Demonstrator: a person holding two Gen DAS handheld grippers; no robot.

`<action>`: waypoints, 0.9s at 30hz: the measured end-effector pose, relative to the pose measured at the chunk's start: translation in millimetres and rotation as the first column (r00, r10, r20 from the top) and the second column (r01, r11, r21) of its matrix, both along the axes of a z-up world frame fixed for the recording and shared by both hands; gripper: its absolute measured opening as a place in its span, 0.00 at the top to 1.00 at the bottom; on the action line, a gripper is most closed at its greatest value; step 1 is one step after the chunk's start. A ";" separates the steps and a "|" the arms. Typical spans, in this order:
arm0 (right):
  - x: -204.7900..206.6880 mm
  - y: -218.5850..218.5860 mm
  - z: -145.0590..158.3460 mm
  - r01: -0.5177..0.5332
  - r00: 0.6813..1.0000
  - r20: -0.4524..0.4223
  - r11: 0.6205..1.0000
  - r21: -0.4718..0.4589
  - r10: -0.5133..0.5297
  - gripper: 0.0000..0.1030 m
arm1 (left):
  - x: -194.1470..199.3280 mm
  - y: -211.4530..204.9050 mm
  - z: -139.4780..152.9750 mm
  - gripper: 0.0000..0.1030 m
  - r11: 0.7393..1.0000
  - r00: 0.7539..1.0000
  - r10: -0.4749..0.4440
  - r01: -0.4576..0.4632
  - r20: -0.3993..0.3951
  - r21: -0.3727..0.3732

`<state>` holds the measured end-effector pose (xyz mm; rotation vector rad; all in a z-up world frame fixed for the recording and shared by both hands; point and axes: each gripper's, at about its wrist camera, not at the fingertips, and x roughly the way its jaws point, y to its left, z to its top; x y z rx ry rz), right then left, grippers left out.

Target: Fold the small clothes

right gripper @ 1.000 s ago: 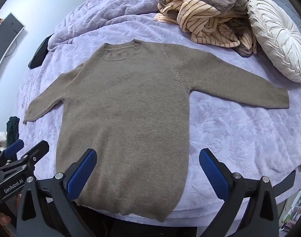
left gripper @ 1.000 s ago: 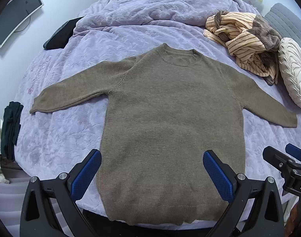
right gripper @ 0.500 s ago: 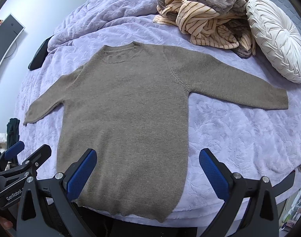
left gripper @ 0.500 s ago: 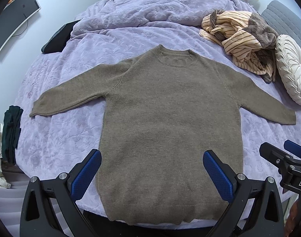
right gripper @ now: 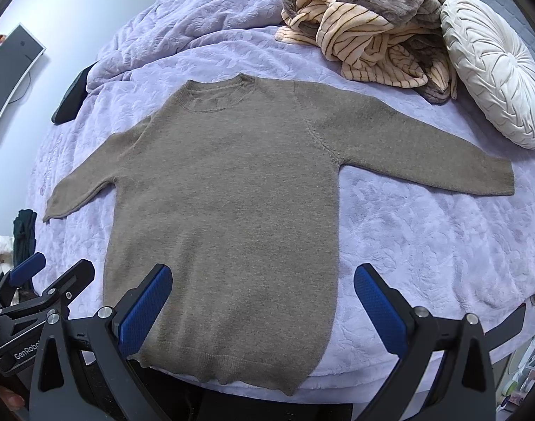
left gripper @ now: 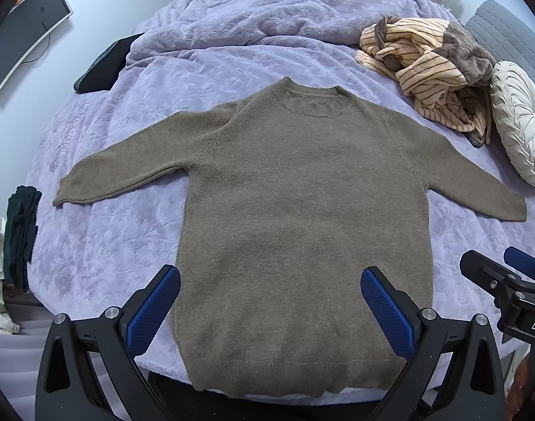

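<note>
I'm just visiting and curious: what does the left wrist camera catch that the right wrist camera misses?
Only the left wrist view shows the right gripper from the side and the gray headboard. Only the right wrist view shows the left gripper from the side. Both show the brown sweater spread flat on the purple bed cover, the striped blanket, the white cushion and the monitor.

A sweater (left gripper: 302, 210) lies flat on the bed (left gripper: 127, 245), sleeves spread to both sides. Its hem sits between the left gripper (left gripper: 269, 305) fingers; its neck points away from them. Beyond the right gripper (right gripper: 262, 303) fingers, to the right, a crumpled blanket (right gripper: 369, 31) lies touching a round cushion (right gripper: 495, 66).
</note>
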<state>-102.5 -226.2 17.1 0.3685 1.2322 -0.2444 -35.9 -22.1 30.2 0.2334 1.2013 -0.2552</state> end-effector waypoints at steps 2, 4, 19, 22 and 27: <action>0.1 0.1 -0.1 0.000 1.000 -0.001 1.000 0.000 0.000 0.00 | -0.1 -0.2 0.0 0.00 1.000 1.000 0.000 0.000 -0.001 0.001; -0.3 0.1 -0.5 0.001 1.000 0.001 1.000 0.000 -0.001 0.00 | 0.6 -0.5 0.3 0.00 1.000 1.000 0.001 -0.001 -0.001 0.001; -0.8 1.5 -0.8 -0.001 1.000 0.001 1.000 0.002 0.001 0.00 | -1.8 5.7 1.0 0.00 1.000 1.000 0.013 -0.014 -0.007 -0.003; -0.8 2.3 -0.6 -0.002 1.000 0.002 1.000 0.000 0.002 0.00 | -3.1 6.6 2.2 0.00 1.000 1.000 0.017 -0.017 -0.006 -0.001; -1.0 2.6 -0.8 -0.001 1.000 -0.001 1.000 0.001 0.001 0.00 | -1.9 7.0 4.6 0.00 1.000 1.000 0.023 -0.023 -0.009 -0.004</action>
